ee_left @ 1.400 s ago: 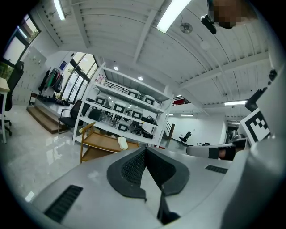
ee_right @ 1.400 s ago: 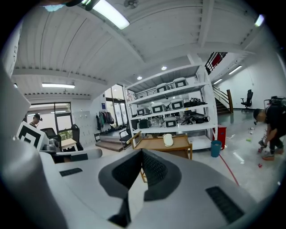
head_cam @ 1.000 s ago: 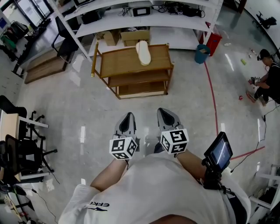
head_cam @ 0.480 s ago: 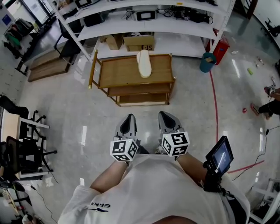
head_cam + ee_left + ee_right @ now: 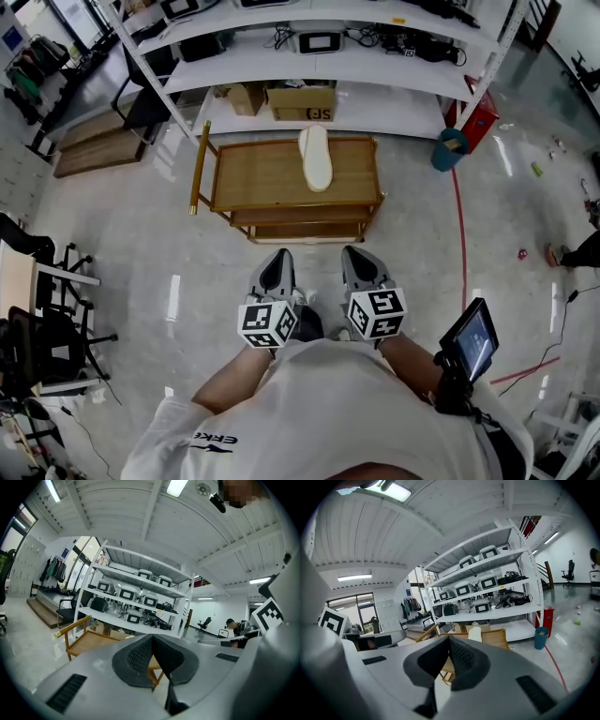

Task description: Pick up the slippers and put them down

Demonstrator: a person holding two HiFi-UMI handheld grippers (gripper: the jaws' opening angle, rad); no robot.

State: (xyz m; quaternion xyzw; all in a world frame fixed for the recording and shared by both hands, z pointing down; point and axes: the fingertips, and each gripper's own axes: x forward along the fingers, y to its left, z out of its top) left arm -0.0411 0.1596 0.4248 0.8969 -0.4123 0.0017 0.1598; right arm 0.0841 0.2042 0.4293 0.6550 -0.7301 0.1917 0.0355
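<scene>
Left gripper and right gripper are drawing nearer the cart, jaws together, empty; I'd be opening one early and approaching the slipper squarely.

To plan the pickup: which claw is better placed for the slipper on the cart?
Probably right: in its own view the slipper on the cart sits just above the right claw, nearly straight ahead.

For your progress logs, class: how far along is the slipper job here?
Done: nothing yet; the slipper lies on top of the wooden cart. In hand: nothing; the left gripper and right gripper are shut, empty, short of the cart. To do: grasp, lift, set down.
</scene>
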